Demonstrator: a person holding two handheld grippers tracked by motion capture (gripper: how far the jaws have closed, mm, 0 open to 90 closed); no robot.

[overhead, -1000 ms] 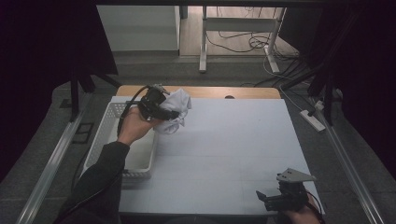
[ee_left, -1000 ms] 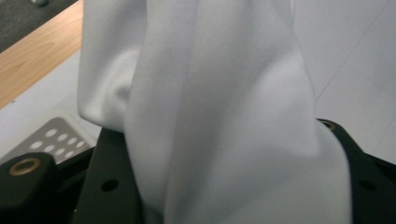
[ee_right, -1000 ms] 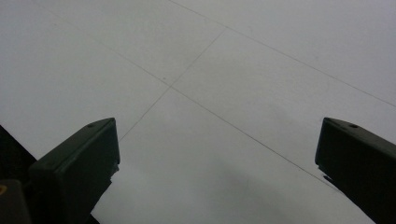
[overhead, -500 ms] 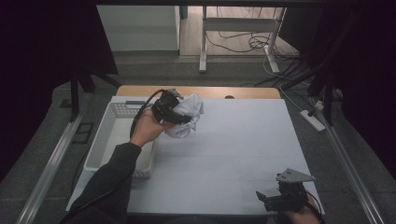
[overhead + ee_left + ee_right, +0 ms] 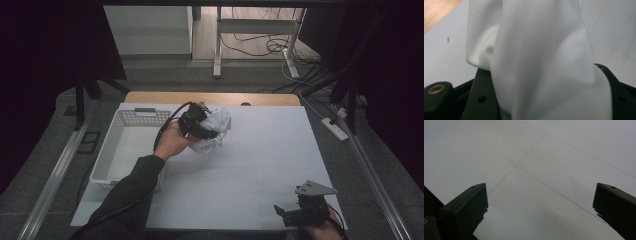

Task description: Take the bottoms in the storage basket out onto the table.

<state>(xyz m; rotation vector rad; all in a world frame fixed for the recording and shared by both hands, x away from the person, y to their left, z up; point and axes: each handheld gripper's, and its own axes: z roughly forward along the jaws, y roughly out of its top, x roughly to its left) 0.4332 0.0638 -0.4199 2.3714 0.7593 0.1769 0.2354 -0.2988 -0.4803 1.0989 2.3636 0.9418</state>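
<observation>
Over the far left part of the table, our left gripper holds a white cloth. Its jaws are pressed nearly together, and the cloth is pinched between them. In the left gripper view the cloth hangs in big soft folds right in front of us, and it covers most of what lies past it. A second ago the cloth was up by the far corner of the white basket, close to its rim. Half a second ago it had come a little way out. Now it is past the basket and over the white table top, and a bit lower too. So the cloth has left the basket side, and we think it is on its way to a spot on the table where it can be put down. We cannot tell if the bottom of the cloth touches the table yet. Our right gripper sits at the near right edge of the table, just where it was a second ago. In the right gripper view its jaws stand wide apart, with nothing between them but bare table. We think it waits there, ready to help grab a corner and spread the cloth flat once the cloth is down.
</observation>
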